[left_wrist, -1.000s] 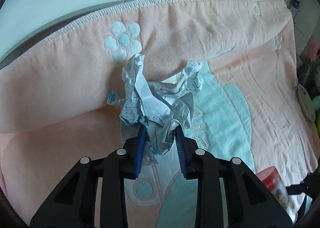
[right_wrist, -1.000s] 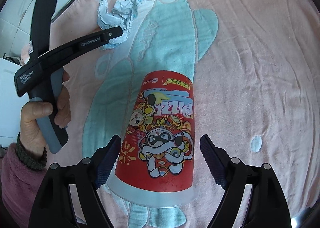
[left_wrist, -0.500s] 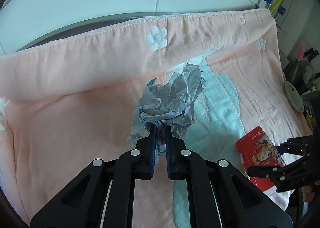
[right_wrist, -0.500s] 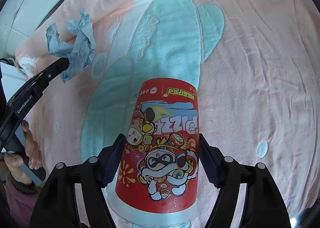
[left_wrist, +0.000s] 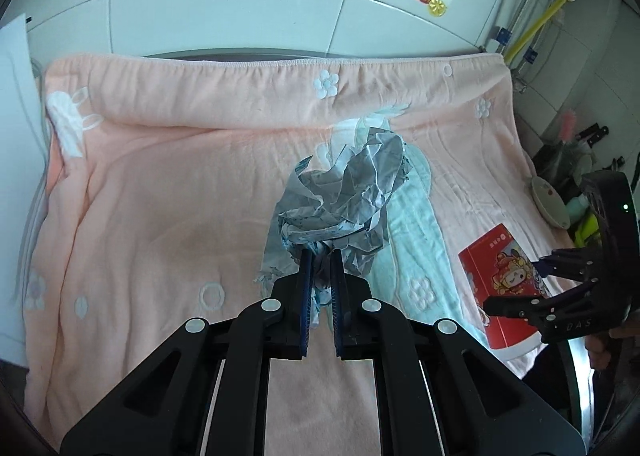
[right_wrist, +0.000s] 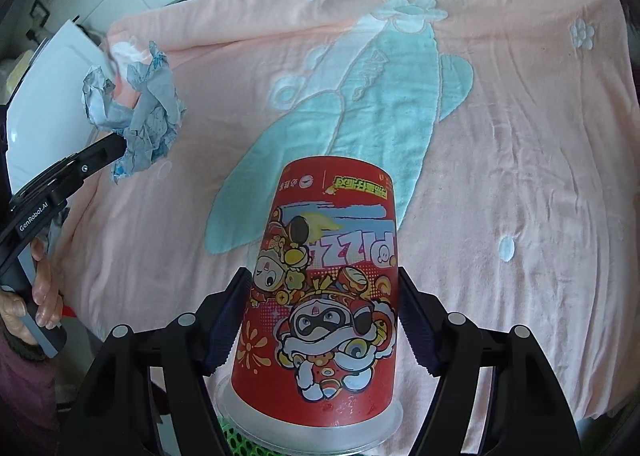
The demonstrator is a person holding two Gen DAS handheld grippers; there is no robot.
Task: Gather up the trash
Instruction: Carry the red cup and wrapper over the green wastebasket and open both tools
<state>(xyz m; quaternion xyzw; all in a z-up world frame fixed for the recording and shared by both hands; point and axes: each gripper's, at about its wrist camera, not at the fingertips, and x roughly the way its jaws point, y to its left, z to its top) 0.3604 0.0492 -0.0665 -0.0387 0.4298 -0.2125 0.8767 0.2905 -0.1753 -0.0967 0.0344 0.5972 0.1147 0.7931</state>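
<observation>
My left gripper (left_wrist: 320, 262) has its jaws pinched tight on a crumpled wad of grey-white paper (left_wrist: 344, 196), held up above the pink towel (left_wrist: 160, 196). To the right, my right gripper (right_wrist: 320, 320) clamps both sides of an upside-down red cartoon-printed paper cup (right_wrist: 326, 296) over the same towel.

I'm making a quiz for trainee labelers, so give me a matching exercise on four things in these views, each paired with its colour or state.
Column A:
1. crumpled paper
2. red cup
3. blanket
4. hose

Column B:
a. yellow, by the tiled wall
b. pinched in the left tongs
c. pink, with a teal shape
d. upside down, between the right tongs

Pairs: 1-b, 2-d, 3-c, 4-a
</observation>
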